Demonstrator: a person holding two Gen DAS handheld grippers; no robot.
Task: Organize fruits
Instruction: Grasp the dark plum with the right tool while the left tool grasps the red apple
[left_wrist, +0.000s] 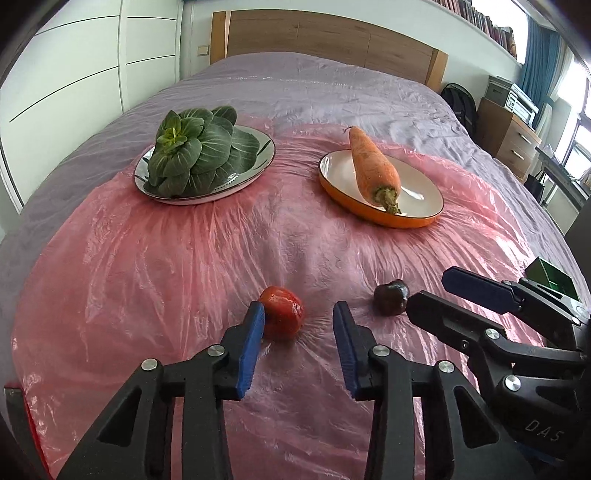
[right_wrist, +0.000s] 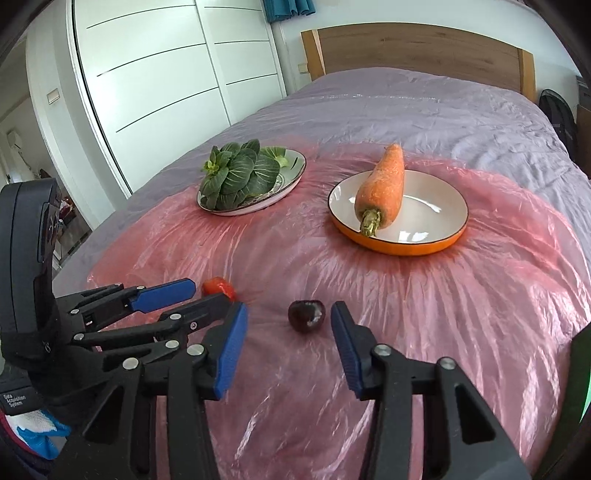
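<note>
The tomato (left_wrist: 281, 313) sits on the pink plastic sheet (left_wrist: 166, 258) near the front of the bed, and the dark plum (right_wrist: 307, 316) lies just beside it to the right. The left gripper (left_wrist: 298, 325) has its fingers apart around the tomato: the left pad looks to be touching the skin, while the right pad stands clear of it, so nothing is clamped. The right gripper (right_wrist: 289, 328) is also spread, with the plum lying just ahead of its open fingertips, not yet between them.

To do this well, I'd say each gripper should push a little further forward so the fruit sits deep between the pads before closing. The tomato is soft and glossy, so a gentle squeeze at its widest part seems wise. The sheet is slippery and crinkled; a nudge could roll either fruit away.

Farther back, the greens (left_wrist: 195, 155) fill the patterned plate (left_wrist: 264, 162) on the left, and the carrot (left_wrist: 373, 166) lies across the orange plate (left_wrist: 417, 219) on the right. From here I can't tell which plate each fruit is meant for.
</note>
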